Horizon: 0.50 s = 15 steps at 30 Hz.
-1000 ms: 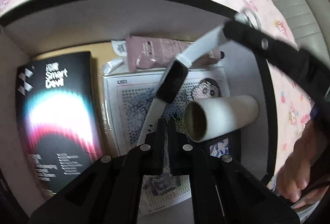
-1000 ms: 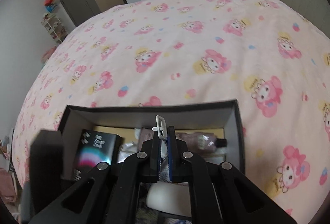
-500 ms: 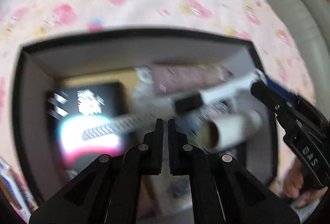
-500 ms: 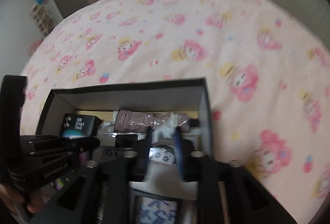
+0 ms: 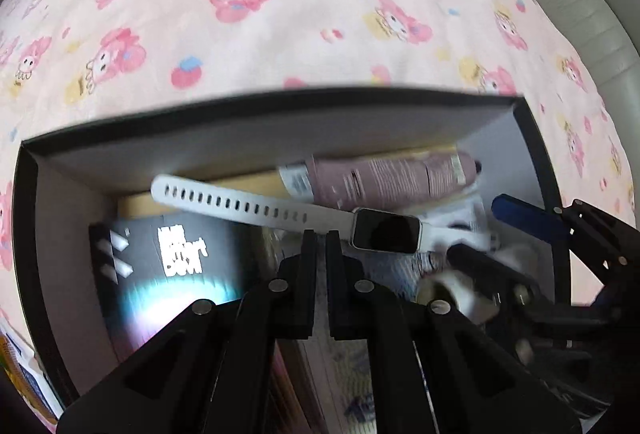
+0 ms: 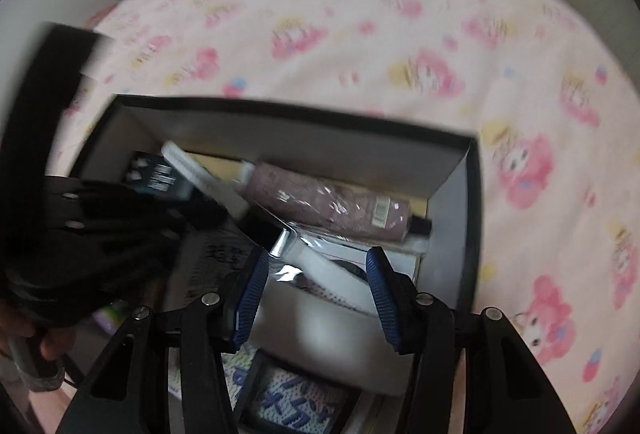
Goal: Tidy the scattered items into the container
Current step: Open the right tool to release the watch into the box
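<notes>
Smartwatch (image 5: 384,236) with its white perforated strap lies inside the black box (image 5: 256,138), and we see it stretched across the other contents, the strap end pointing to the left wall and the dark screen near the middle. We start with the biggest thing: the pink cartoon-print blanket (image 5: 280,14) fills the whole background, and the box rests on it. Inside the box we find a dark package with white lettering (image 5: 176,266) on the left side, and a mauve tube (image 5: 392,182) lying along the far wall. The watch strap passes over the upper edge of the dark package and just in front of the tube.

Our left gripper (image 5: 320,238) hangs just above the watch strap with its two fingers almost together, and nothing is between them. Our right gripper (image 6: 316,290) is spread wide above the box's right part, with its blue ribbed pads (image 6: 250,298) apart and holding nothing. A pale roll below it is too blurred to name.
</notes>
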### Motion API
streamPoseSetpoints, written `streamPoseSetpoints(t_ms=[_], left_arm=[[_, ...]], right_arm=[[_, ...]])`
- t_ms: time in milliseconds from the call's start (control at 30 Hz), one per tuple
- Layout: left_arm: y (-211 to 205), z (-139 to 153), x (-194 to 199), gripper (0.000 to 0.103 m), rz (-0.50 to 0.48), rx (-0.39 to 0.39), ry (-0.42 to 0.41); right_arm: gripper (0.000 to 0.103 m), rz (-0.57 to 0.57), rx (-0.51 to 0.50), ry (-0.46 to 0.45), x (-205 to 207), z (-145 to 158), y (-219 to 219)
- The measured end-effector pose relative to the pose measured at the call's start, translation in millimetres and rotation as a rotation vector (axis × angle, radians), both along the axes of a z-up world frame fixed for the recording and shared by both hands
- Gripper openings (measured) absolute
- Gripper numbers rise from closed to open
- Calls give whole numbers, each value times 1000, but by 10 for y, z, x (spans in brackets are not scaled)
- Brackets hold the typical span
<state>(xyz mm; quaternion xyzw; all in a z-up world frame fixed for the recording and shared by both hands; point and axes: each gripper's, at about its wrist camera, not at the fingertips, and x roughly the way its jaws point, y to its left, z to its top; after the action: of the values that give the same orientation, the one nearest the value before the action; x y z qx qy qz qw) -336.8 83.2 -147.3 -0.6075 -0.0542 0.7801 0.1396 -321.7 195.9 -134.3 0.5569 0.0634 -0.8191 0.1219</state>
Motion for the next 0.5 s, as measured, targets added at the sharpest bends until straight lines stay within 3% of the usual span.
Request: streamPoseSetpoints(t_ms=[233, 500], left_arm=[[-153, -81, -87, 3, -11, 53, -9], [-132, 77, 72, 5, -29, 113, 22]], right_arm=[[45, -53, 14, 24, -131, -10, -53], [45, -50, 51, 122, 188, 214, -167]])
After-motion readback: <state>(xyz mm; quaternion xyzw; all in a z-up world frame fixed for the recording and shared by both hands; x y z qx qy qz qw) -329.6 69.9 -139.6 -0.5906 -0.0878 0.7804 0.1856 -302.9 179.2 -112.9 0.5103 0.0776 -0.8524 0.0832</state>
